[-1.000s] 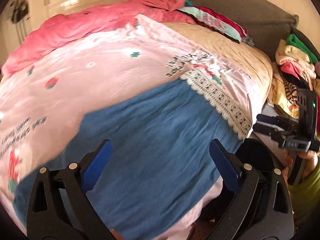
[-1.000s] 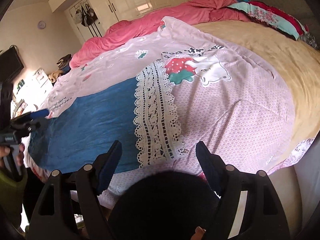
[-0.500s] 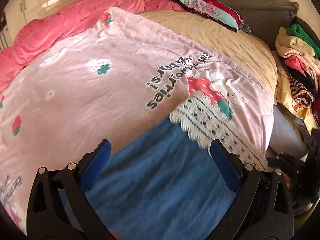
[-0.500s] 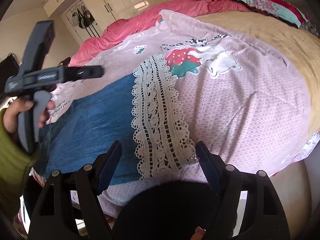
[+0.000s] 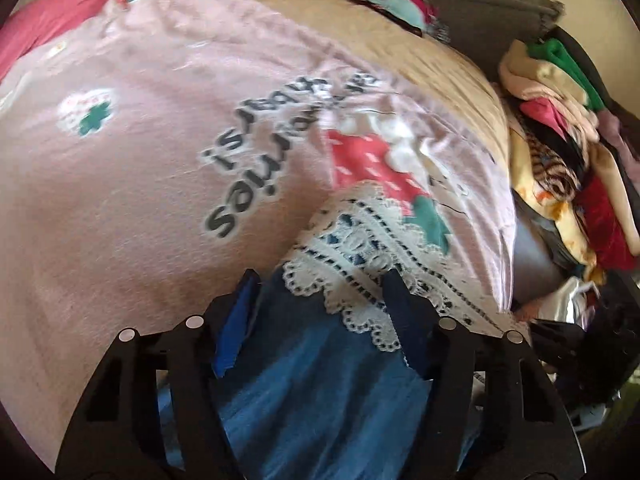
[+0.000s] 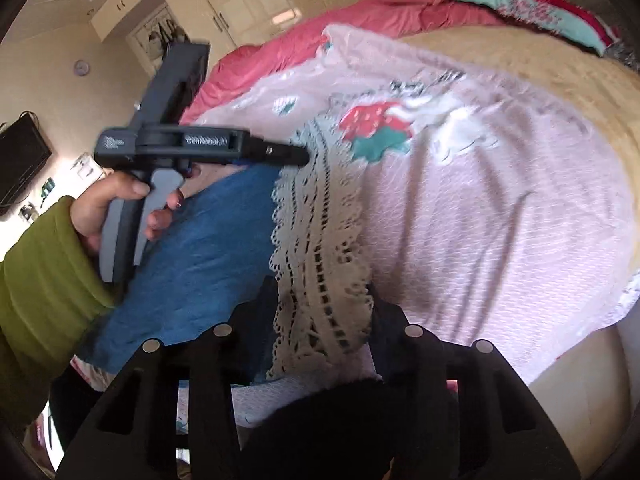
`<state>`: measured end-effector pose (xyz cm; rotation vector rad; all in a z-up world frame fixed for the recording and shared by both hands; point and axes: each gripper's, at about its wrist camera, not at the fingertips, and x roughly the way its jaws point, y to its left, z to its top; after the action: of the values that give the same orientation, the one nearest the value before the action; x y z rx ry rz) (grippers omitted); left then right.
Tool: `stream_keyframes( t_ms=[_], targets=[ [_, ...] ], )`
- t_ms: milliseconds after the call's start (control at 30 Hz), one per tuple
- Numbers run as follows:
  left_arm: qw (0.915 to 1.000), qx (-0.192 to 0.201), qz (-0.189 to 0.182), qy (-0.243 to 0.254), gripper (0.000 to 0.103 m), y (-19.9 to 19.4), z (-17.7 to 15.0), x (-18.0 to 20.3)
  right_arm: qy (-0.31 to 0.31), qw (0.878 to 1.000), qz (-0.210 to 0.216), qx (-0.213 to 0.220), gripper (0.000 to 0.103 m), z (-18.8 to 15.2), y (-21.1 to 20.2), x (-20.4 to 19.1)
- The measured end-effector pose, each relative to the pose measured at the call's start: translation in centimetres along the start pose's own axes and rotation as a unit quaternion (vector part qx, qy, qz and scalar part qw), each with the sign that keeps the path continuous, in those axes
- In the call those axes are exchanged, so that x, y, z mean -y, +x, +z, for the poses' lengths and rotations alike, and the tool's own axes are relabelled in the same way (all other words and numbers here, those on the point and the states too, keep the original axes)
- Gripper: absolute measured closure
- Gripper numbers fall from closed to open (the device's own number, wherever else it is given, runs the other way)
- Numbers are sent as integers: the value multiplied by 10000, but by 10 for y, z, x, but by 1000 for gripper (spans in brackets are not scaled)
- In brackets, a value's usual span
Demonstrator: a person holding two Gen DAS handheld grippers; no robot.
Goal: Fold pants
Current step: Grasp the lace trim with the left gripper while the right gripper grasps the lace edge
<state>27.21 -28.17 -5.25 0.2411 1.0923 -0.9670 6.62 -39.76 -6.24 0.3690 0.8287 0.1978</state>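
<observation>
Blue pants [image 5: 312, 380] with a white lace hem [image 5: 360, 248] lie flat on a pink strawberry-print quilt [image 5: 120, 200]. My left gripper [image 5: 320, 280] points down at the hem's far corner. Its jaws are closing, with blue cloth and lace lying between them and no visible pinch. From the right wrist the pants [image 6: 200, 256] stretch leftward and the lace hem [image 6: 316, 216] runs toward me. My right gripper [image 6: 322, 288] straddles the hem's near end, its jaws closing around the lace. The left gripper [image 6: 296, 155] shows there side-on, held by a hand [image 6: 108, 200] in a green sleeve.
The quilt [image 6: 500, 220] lies over a tan bedspread [image 6: 560, 80]. A red duvet [image 6: 360, 8] is bunched at the far side of the bed. A heap of mixed clothes [image 5: 560, 140] sits to the right of the bed. Cream wardrobes [image 6: 260, 0] line the back wall.
My left gripper has travelled along the pants to the lace hem and dropped closer to it. Both grippers' jaws have narrowed. The right gripper has hardly moved.
</observation>
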Motion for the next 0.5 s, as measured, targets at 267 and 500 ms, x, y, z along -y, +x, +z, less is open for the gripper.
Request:
stream_keyframes(
  t_ms=[267,500],
  targets=[
    [9999,-16,-153,-22,71,6,2,2,78,9998,202,-29,67,1,0,2],
    [9996,249,-94,96,89,-8,-4,11,-169,9995,224,134,81,3,-7,-8]
  ],
)
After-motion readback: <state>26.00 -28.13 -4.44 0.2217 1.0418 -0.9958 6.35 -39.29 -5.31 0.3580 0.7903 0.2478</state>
